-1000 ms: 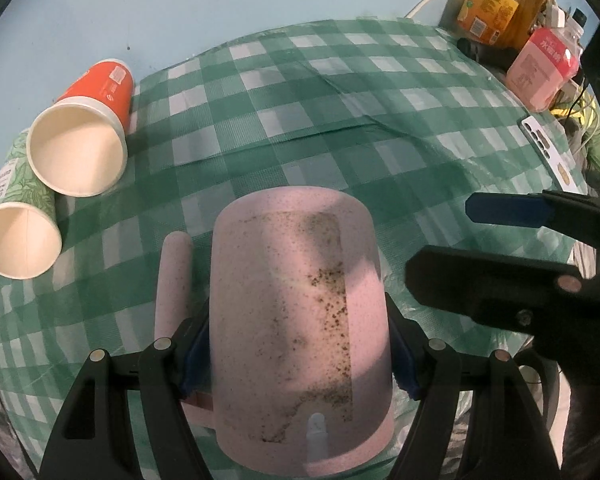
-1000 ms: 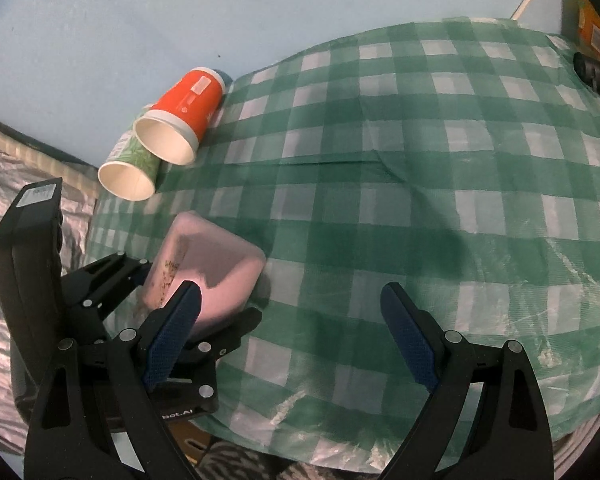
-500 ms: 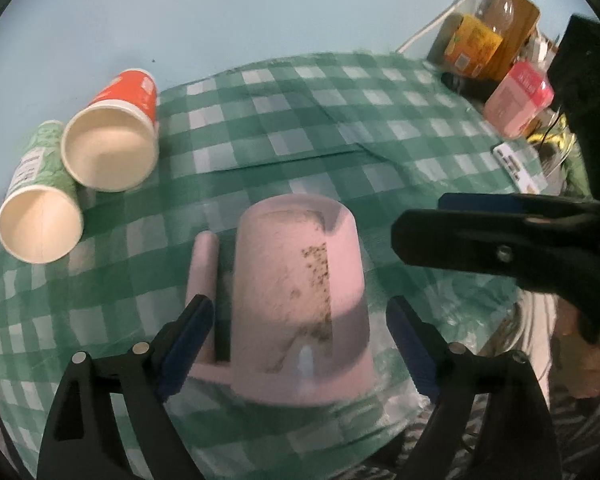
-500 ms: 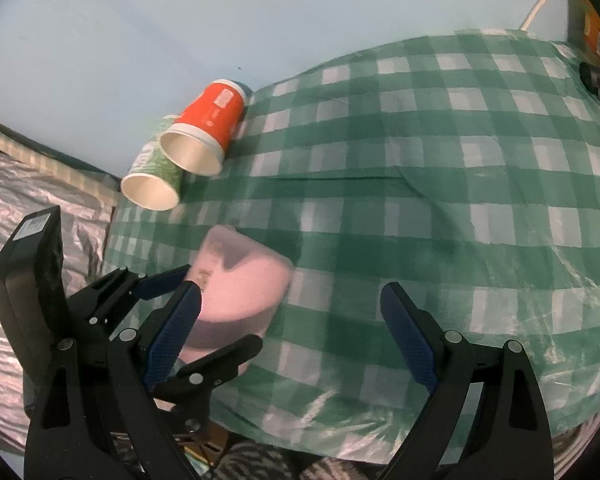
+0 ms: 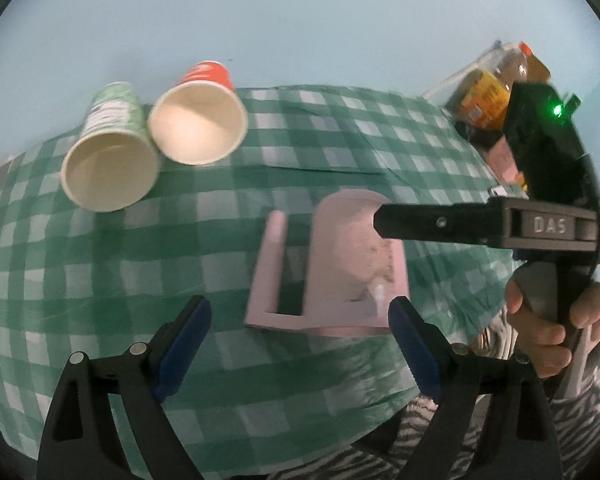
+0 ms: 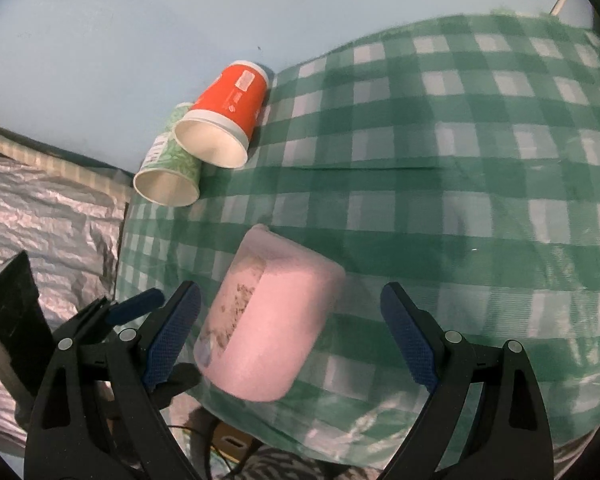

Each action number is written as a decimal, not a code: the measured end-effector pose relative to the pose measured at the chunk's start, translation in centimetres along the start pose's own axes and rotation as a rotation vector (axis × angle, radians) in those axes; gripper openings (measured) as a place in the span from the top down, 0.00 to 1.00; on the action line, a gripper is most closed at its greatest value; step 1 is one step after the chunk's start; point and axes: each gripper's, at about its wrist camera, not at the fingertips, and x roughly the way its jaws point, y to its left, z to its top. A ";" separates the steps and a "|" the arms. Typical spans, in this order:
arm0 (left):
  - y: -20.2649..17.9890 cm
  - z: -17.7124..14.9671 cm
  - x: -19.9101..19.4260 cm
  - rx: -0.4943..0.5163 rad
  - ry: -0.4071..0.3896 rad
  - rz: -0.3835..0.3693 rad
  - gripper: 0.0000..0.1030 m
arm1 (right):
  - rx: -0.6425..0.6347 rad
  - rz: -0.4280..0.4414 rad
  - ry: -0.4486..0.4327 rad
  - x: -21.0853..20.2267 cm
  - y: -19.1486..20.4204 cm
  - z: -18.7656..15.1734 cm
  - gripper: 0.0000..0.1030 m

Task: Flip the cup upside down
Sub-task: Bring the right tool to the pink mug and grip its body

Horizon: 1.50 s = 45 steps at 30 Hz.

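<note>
A pink mug (image 5: 352, 264) with a handle stands upside down, rim on the green checked tablecloth (image 5: 100, 280), near the table's front edge. It also shows in the right wrist view (image 6: 272, 324), its base up, speckled with dark residue. My left gripper (image 5: 300, 344) is open and empty, drawn back just in front of the mug. My right gripper (image 6: 290, 336) is open and empty, its fingers on either side of the mug without touching it. The right gripper's body (image 5: 540, 216) crosses in front of the mug in the left wrist view.
An orange paper cup (image 6: 224, 116) and a green paper cup (image 6: 168, 172) lie on their sides at the table's far left. Bottles and cartons (image 5: 488, 96) stand at the far right corner. A crinkled silver sheet (image 6: 40, 216) lies left of the table.
My left gripper let go of the pink mug and drew back from it. The mug now stands upside down on the cloth. My right gripper moved in towards the mug.
</note>
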 end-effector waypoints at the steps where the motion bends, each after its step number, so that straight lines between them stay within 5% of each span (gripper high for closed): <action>1: 0.4 -0.1 0.0 -0.013 -0.005 0.000 0.11 | 0.006 0.002 0.009 0.5 0.1 0.1 0.11; 19: 4.2 -1.5 0.7 -0.137 -0.117 0.058 0.11 | 0.084 -0.055 0.109 4.9 0.9 1.1 0.11; 31: 4.6 -1.7 0.0 -0.173 -0.188 0.077 0.09 | 0.053 -0.108 0.080 4.9 1.4 1.1 0.23; 45: 5.9 -3.2 -0.7 -0.243 -0.219 0.050 0.07 | -0.235 -0.107 -0.133 1.3 5.2 -1.5 0.29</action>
